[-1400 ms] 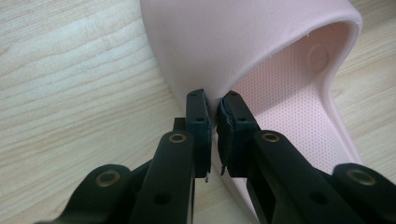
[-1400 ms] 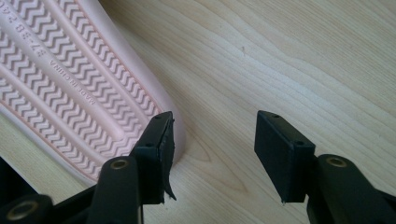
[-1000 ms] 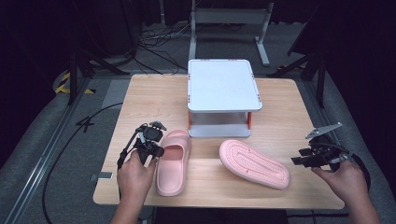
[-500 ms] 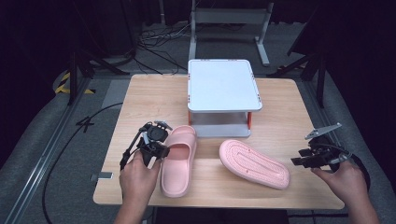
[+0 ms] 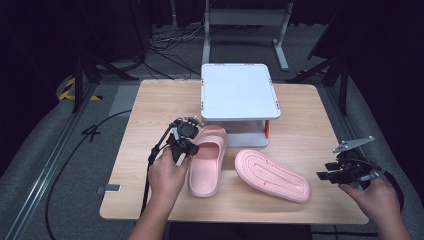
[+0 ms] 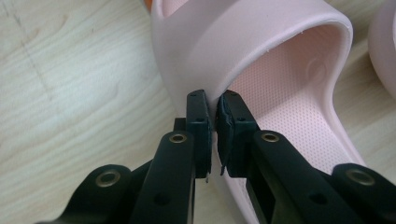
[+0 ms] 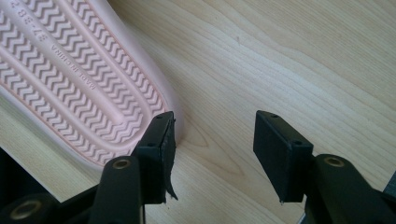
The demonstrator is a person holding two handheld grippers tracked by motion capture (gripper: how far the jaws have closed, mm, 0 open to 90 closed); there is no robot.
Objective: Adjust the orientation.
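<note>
1. We have the left gripper clamped on the side wall of the upright slipper, just where the strap meets the sole; in the left gripper view the pads pinch the pink rim with almost no gap between them.
2. That slipper lies sole-down on the table, its toe toward the white rack and its heel toward us, near the front edge.
3. The second slipper lies sole-up, just right of the first and apart from it, slanting toward the front right.
4. Our right gripper hovers off the table's right side with its jaws standing apart and nothing between them; in the right gripper view the overturned slipper's end sits just beside the left jaw, not inside the gap.
5. We judge the step in hand to be carrying the gripped slipper, probably toward the rack, whose lower shelf opens right ahead of the toe.
6. The next move calls for a firm hold, since a thin soft wall could slip or bend, and a level lift so the heel clears the table.
7. Room: open wood to the left and far left; the rack's leg and orange foot crowd the toe, and the second slipper limits any swing to the right.
8. The front edge is close behind the heel, so pulling back leaves little margin.
</note>
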